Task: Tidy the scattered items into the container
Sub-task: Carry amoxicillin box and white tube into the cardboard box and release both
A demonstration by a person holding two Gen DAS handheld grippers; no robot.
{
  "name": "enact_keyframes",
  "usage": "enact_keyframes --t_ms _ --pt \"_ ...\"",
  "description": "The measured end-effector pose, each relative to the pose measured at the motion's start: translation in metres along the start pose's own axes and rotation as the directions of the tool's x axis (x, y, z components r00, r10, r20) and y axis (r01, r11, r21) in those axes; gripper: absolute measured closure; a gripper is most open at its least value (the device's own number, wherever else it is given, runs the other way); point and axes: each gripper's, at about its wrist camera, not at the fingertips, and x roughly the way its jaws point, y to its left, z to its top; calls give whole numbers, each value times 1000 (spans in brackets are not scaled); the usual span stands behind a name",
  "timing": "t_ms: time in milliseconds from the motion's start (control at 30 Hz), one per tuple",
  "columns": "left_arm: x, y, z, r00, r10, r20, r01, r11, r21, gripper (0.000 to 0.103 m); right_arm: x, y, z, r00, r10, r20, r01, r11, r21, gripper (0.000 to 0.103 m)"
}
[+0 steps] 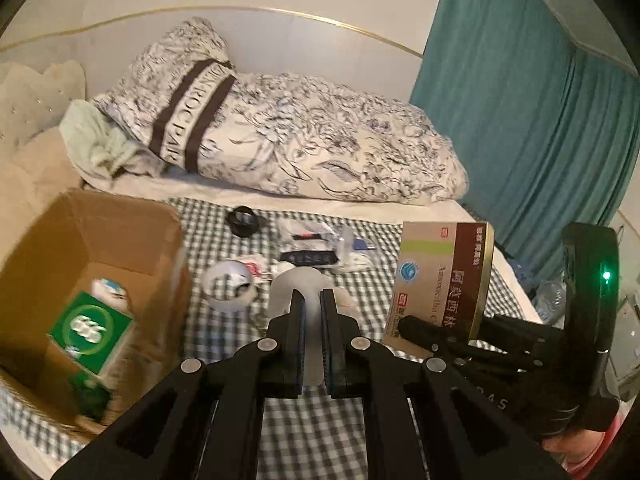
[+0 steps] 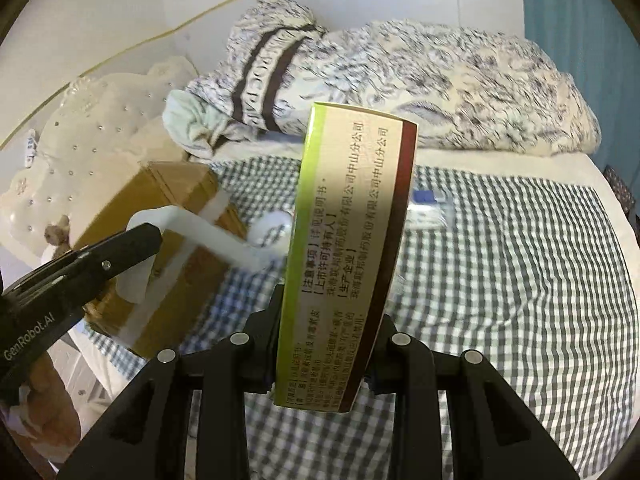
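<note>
Above the checked cloth on the bed, your right gripper (image 2: 320, 344) has its fingers clamped on the medicine box (image 2: 352, 240). Your left gripper (image 1: 313, 316) has its fingers squeezed on a white scoop (image 1: 298, 284). You are carrying both to the cardboard box (image 1: 120, 216) at the bed's left edge, which already holds a green box (image 1: 92, 332). Next, move each one over the opening, then let go.

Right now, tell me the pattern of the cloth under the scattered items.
Grey-and-white gingham check on the cloth; right wrist view shows it best.
</note>
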Motion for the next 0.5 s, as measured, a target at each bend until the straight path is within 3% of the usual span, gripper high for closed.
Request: enact_keyframes --t_ms 300,500 --pt "-44 52 20 995 76 71 -73 996 -44 97 0 69 28 996 78 35 -74 992 -101 72" --pt "-54 99 24 986 150 69 -143 985 -92 97 21 120 47 988 153 20 -147 974 -172 72"
